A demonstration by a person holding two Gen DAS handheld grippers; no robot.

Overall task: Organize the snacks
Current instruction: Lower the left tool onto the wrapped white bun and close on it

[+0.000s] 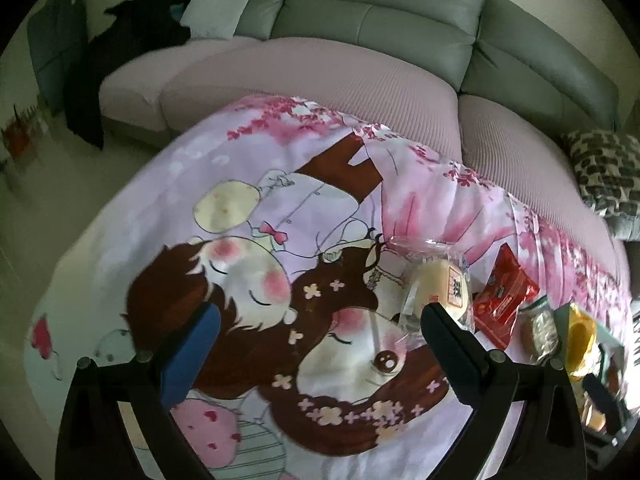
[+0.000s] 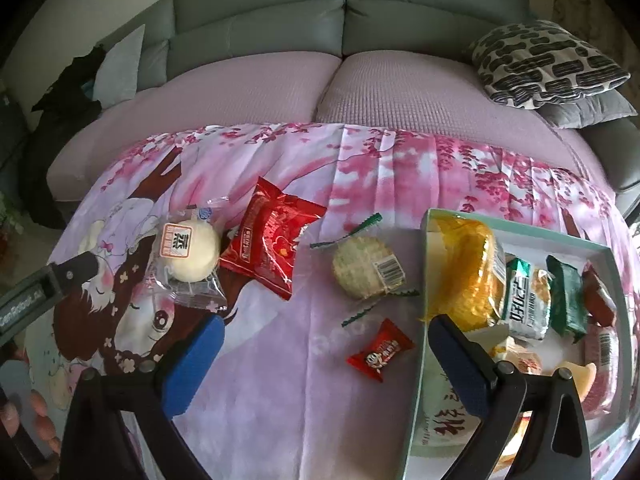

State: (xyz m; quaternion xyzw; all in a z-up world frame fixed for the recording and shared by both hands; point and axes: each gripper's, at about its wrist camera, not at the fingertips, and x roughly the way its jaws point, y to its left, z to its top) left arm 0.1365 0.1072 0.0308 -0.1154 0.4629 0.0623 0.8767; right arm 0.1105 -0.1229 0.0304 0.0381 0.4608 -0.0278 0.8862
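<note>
Loose snacks lie on a pink cartoon cloth (image 2: 280,380): a white bun in clear wrap (image 2: 190,252), a red packet (image 2: 272,242), a round cracker in clear wrap (image 2: 366,266) and a small red candy (image 2: 380,350). A pale green box (image 2: 520,236) at the right holds a yellow packet (image 2: 466,272) and several other snacks. My right gripper (image 2: 324,330) is open and empty, just above the candy. My left gripper (image 1: 320,314) is open and empty, its right finger next to the bun (image 1: 438,284); it also shows in the right wrist view (image 2: 80,266).
A grey sofa with pink seat cushions (image 2: 340,92) runs behind the table. A black-and-white patterned pillow (image 2: 540,64) lies on it at the right. Dark clothing (image 1: 136,36) hangs at the left.
</note>
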